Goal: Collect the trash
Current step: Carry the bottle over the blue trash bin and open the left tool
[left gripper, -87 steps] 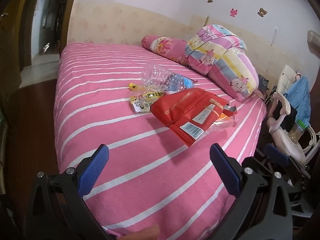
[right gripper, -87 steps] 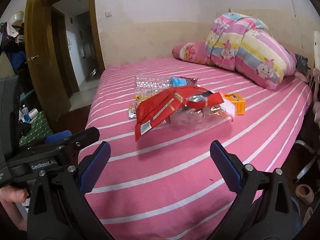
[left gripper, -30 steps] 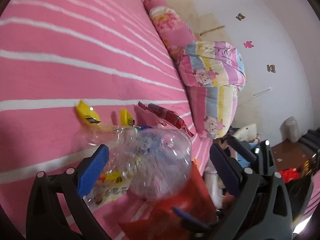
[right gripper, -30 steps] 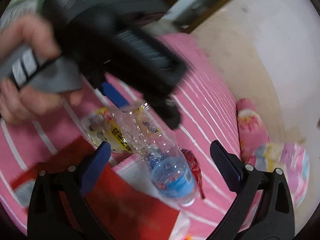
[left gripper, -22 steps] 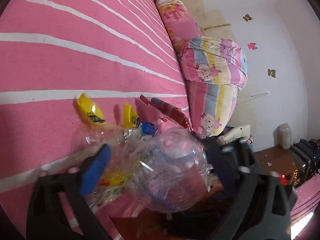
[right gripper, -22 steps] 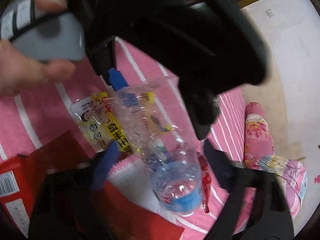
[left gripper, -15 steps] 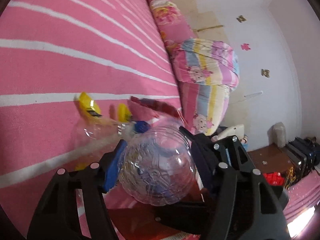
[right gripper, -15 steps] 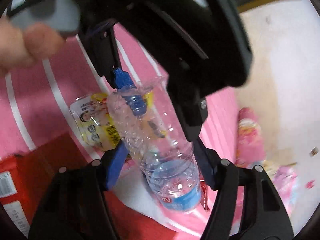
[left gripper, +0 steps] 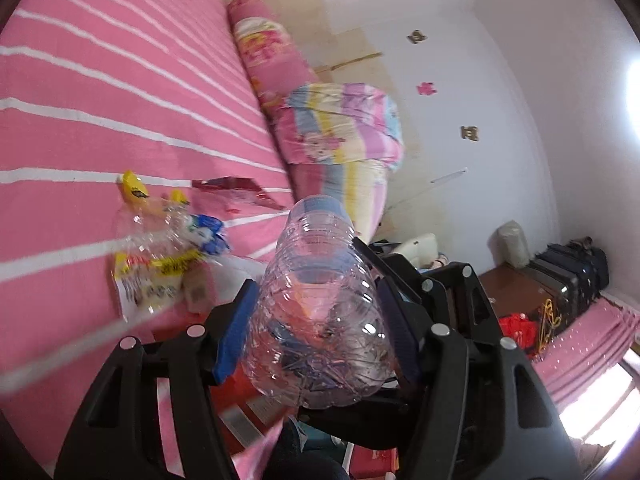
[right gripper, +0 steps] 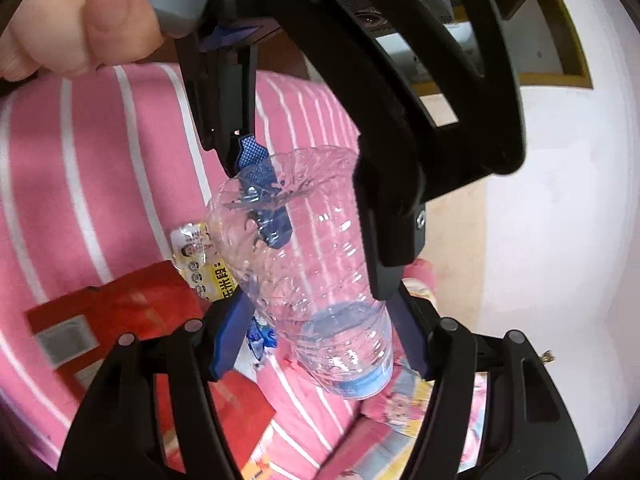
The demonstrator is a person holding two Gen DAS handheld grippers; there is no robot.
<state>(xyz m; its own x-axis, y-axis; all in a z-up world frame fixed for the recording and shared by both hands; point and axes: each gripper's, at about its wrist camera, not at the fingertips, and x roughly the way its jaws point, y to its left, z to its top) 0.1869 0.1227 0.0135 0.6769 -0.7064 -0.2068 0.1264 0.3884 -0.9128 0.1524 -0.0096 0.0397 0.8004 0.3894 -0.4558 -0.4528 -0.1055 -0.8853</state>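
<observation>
A clear plastic bottle (left gripper: 320,312) with a blue label is held off the pink striped bed (left gripper: 80,92) by both grippers. My left gripper (left gripper: 316,332) is shut on its bottom end. My right gripper (right gripper: 316,340) is shut on its labelled end (right gripper: 320,312); the left gripper's blue pads (right gripper: 256,168) press the other end in that view. On the bed lie a second crushed clear bottle (left gripper: 160,232), yellow wrappers (left gripper: 134,188), a yellow snack packet (right gripper: 200,264) and a red package (right gripper: 132,308).
A rolled pink pillow (left gripper: 272,52) and a folded striped quilt (left gripper: 344,128) lie at the head of the bed. Past the bed's side stand dark suitcases (left gripper: 572,272) and clutter on the floor. A hand (right gripper: 80,24) grips the left gripper's handle.
Both grippers came in over the trash pile, closed on the clear bottle from opposite ends and lifted it off the bed. The other trash has stayed on the bed.
</observation>
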